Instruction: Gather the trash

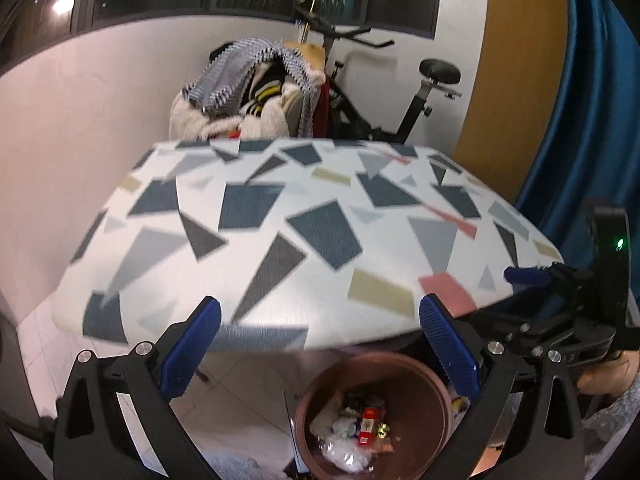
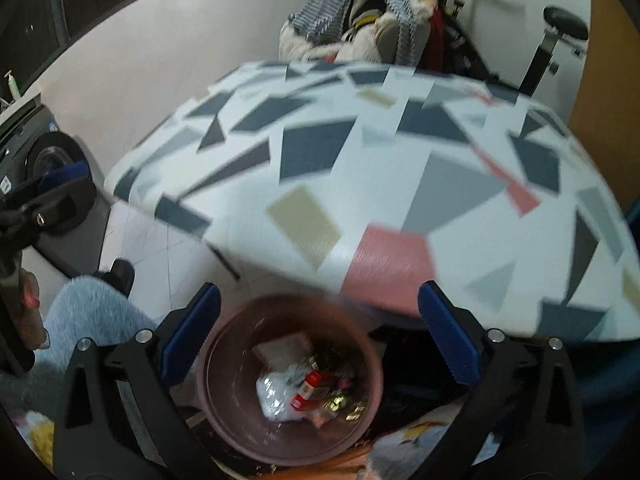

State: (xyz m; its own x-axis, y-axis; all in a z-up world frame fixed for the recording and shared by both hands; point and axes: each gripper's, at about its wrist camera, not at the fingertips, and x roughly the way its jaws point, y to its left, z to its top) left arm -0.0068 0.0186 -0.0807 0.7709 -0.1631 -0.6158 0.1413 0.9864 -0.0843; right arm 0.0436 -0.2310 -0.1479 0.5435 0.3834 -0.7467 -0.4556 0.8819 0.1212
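Observation:
A round brown trash bin (image 1: pixel 420 412) stands on the floor below the table's near edge. It holds crumpled plastic wrappers (image 1: pixel 340 452), a red packet (image 1: pixel 366 426) and gold foil bits. My left gripper (image 1: pixel 320 344) is open and empty, above the bin and just short of the table edge. In the right wrist view the bin (image 2: pixel 224 420) lies below my right gripper (image 2: pixel 320 340), which is open and empty. The red packet (image 2: pixel 308 390) and wrappers (image 2: pixel 276 398) show inside. The right gripper also shows at the right of the left wrist view (image 1: pixel 560 292).
A table with a geometric patterned cloth (image 1: pixel 304 232) fills the middle of both views (image 2: pixel 380 184). Behind it stand a chair piled with clothes (image 1: pixel 248 92) and an exercise bike (image 1: pixel 416 100). A blue curtain (image 1: pixel 592 120) hangs at the right. A washing machine (image 2: pixel 48 160) stands at the left.

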